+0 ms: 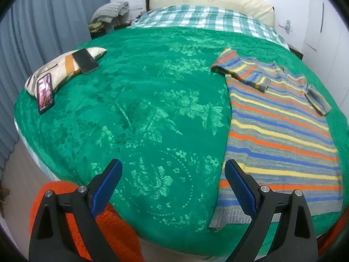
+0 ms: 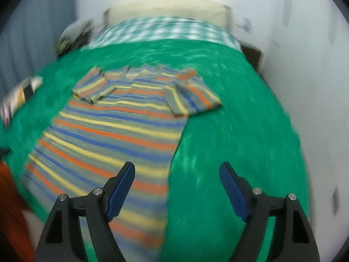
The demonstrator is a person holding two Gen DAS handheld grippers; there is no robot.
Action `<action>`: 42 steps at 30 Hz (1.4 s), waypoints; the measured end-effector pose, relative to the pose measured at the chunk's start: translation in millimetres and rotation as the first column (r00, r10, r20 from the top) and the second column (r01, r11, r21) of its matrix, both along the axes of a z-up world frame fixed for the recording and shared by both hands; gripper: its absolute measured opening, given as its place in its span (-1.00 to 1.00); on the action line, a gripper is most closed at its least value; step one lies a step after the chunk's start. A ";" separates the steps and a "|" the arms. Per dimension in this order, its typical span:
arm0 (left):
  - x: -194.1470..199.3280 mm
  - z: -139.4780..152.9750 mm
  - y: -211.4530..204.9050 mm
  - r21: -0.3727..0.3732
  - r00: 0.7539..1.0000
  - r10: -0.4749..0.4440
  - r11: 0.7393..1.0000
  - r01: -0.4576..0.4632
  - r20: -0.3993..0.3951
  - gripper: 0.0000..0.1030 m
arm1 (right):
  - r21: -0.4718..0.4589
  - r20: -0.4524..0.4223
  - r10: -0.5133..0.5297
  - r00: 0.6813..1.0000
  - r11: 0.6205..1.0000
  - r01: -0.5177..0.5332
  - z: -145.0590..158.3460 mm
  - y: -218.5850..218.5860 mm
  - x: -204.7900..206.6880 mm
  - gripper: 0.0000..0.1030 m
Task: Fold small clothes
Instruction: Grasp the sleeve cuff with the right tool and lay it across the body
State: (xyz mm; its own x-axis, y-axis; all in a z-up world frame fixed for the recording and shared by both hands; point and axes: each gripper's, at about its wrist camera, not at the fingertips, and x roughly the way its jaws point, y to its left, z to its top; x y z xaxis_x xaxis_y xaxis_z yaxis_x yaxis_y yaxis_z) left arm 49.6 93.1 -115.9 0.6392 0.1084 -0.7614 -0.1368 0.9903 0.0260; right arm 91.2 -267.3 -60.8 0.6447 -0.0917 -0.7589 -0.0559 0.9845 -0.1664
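Note:
A striped knit sweater (image 1: 281,131) in grey, orange, blue and yellow lies flat on the green bedspread (image 1: 141,100), sleeves folded in over the chest. My left gripper (image 1: 173,168) is open and empty, above the bedspread just left of the sweater's hem. In the blurred right wrist view the sweater (image 2: 122,128) lies ahead and left. My right gripper (image 2: 176,170) is open and empty, over the sweater's right edge near the hem.
A small pillow (image 1: 63,67) with a dark wallet-like object and a phone (image 1: 45,91) lies at the bed's left. A checked blanket (image 1: 202,18) and cream headboard are at the far end. An orange cloth (image 1: 72,218) hangs at the near edge. A white wall (image 2: 305,87) is on the right.

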 end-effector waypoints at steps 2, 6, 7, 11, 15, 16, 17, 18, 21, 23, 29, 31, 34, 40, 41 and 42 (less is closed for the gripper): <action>1.7 -2.2 -0.9 0.009 1.000 -0.002 1.000 0.002 -0.011 0.86 | -0.060 -0.037 0.094 0.995 0.994 -0.097 -14.0 6.2 43.3 0.52; 4.7 -5.9 1.0 0.019 0.999 0.013 1.000 -0.013 -0.032 0.86 | -0.193 -0.123 0.182 0.976 0.960 -0.203 -48.8 15.2 119.3 0.18; 5.5 -6.9 2.1 0.020 0.999 0.019 1.000 -0.018 -0.037 0.86 | -0.219 -0.135 0.179 0.975 0.954 -0.205 -56.5 15.2 133.7 0.10; 12.0 -13.7 7.0 0.012 0.996 0.046 0.999 -0.045 -0.075 0.86 | -0.199 -0.192 0.106 0.976 0.969 -0.144 -84.4 -6.8 184.0 -0.68; 16.3 -18.2 11.6 -0.015 0.994 0.053 0.998 -0.055 -0.097 0.86 | 0.042 -0.109 -0.071 0.992 0.996 0.076 -49.2 -72.5 188.8 -0.95; 17.4 -18.8 11.8 -0.020 0.994 0.052 0.998 -0.054 -0.099 0.86 | 0.106 -0.083 -0.150 0.985 0.982 0.159 -37.6 -98.6 182.5 -0.95; 18.2 -19.6 12.1 -0.026 0.994 0.050 0.998 -0.053 -0.102 0.86 | 0.168 -0.067 -0.238 0.969 0.955 0.246 -28.3 -127.4 173.1 -0.95; 18.9 -20.6 12.2 -0.033 0.993 0.048 0.998 -0.051 -0.106 0.86 | 0.228 -0.066 -0.341 0.938 0.910 0.347 -21.8 -161.1 160.6 -0.95; 21.2 -24.4 9.7 -0.044 0.992 0.036 0.998 -0.042 -0.122 0.86 | 0.307 -0.128 -0.517 0.846 0.791 0.530 -24.8 -226.4 129.4 -0.94; 22.0 -25.9 5.7 -0.036 0.991 0.027 0.999 -0.032 -0.129 0.86 | 0.339 -0.167 -0.553 0.816 0.745 0.574 -33.0 -247.0 117.3 -0.94; 16.6 -22.8 -3.8 0.016 0.994 0.007 1.000 -0.005 -0.108 0.86 | 0.620 -0.253 -0.637 0.728 0.471 0.628 -43.4 -286.8 87.7 -0.95; 17.4 -22.7 -4.5 0.017 0.994 0.004 1.000 -0.002 -0.107 0.86 | 0.603 -0.287 -0.659 0.695 0.440 0.666 -49.1 -292.0 82.4 -0.95; 19.8 -25.3 -5.3 0.022 0.993 0.000 1.000 0.002 -0.116 0.86 | 0.522 -0.308 -0.691 0.654 0.451 0.723 -56.9 -299.5 78.2 -0.95; 18.9 -24.9 -5.1 0.026 0.994 0.001 1.000 0.002 -0.113 0.86 | 0.492 -0.283 -0.666 0.690 0.517 0.701 -57.7 -298.1 77.8 -0.95; 19.3 -25.4 -4.1 0.023 0.993 0.003 1.000 -0.001 -0.116 0.86 | 0.468 -0.282 -0.669 0.688 0.530 0.707 -59.0 -297.7 78.1 -0.96; 19.3 -25.6 -3.9 0.021 0.993 0.005 1.000 -0.003 -0.118 0.86 | 0.417 -0.284 -0.680 0.675 0.546 0.726 -59.9 -296.5 72.7 -0.96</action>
State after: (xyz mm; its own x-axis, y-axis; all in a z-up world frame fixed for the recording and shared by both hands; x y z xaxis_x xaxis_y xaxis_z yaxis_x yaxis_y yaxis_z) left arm 68.9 89.2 -141.5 0.5446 0.1275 -0.8289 -0.1354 0.9888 0.0631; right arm 163.9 -563.8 -120.8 0.4662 -0.1182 -0.8767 0.6985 0.6573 0.2829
